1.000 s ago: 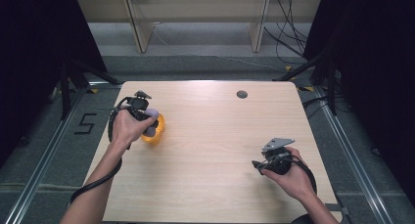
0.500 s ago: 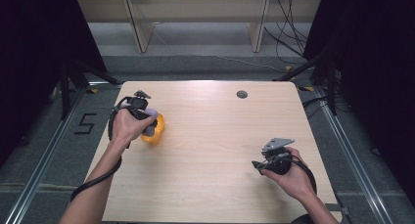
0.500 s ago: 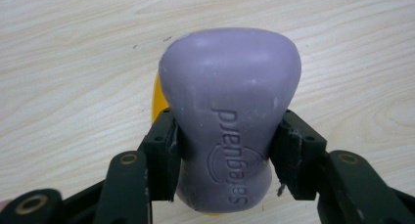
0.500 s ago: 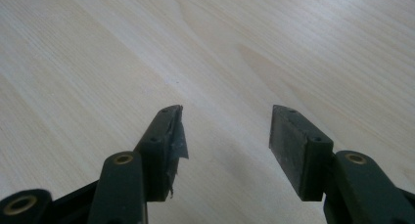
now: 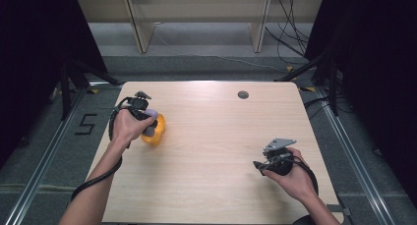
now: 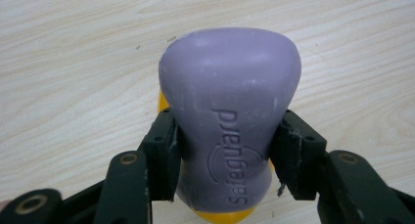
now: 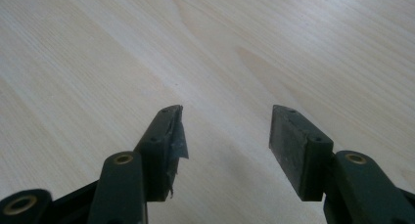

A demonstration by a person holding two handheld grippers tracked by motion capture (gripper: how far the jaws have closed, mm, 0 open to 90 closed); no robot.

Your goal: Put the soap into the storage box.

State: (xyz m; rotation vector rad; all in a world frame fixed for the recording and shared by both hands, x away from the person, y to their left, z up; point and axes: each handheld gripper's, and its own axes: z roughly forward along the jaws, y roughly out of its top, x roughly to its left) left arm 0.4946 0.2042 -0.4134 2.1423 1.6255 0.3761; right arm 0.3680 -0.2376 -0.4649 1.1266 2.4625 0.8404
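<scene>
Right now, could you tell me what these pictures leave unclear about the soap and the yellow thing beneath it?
- Yellow thing, left gripper view: the purple soap bar covers most of it.
- Yellow thing, high view: too small to identify; the left claw overlaps it.
- Soap's near end, left gripper view: cut off by the bottom edge.

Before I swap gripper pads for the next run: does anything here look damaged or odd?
Yes. On the right gripper, the pad of the jaw on the left of its own view has a torn, ragged edge with a flap peeling off. The left gripper holds the purple soap bar squarely.
</scene>
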